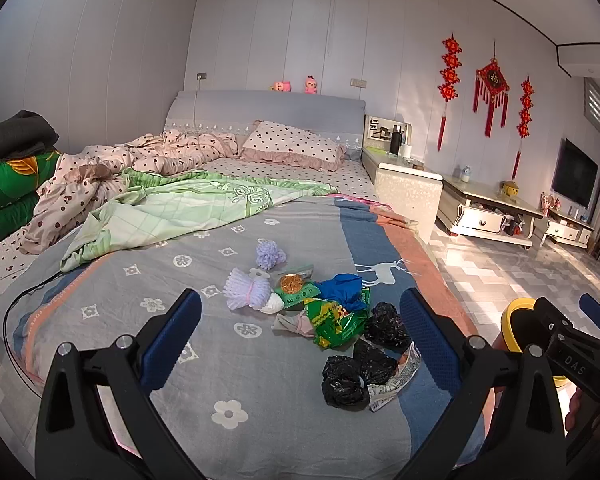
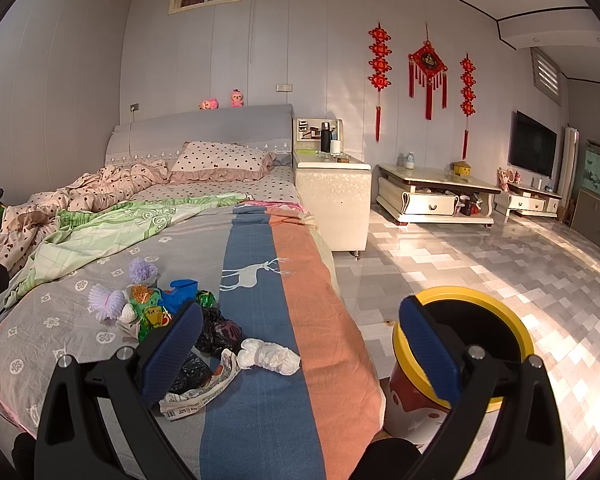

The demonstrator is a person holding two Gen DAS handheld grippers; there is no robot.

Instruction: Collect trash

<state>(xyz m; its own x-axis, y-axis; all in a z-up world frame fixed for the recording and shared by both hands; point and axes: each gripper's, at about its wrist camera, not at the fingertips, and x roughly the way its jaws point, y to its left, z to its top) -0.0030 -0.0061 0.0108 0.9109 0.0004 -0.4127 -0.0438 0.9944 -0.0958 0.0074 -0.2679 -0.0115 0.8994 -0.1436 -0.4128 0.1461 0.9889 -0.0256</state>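
Observation:
A heap of trash lies on the grey bedspread (image 1: 236, 364): purple foam nets (image 1: 247, 290), a green snack wrapper (image 1: 337, 319), a blue bag (image 1: 344, 286), crumpled black bags (image 1: 346, 380) and printed paper (image 1: 396, 384). A white wad (image 2: 269, 355) lies on the blue stripe in the right wrist view. A yellow-rimmed bin (image 2: 466, 320) stands on the floor beside the bed. My left gripper (image 1: 300, 342) is open and empty above the heap. My right gripper (image 2: 300, 354) is open and empty, between the bed edge and the bin.
Rumpled quilts (image 1: 172, 208) and a pillow (image 1: 292, 146) cover the far half of the bed. A white bedside cabinet (image 2: 334, 196), a low table (image 2: 436, 196) and a wall TV (image 2: 534, 150) stand to the right. Tiled floor (image 2: 480, 264) lies beyond the bin.

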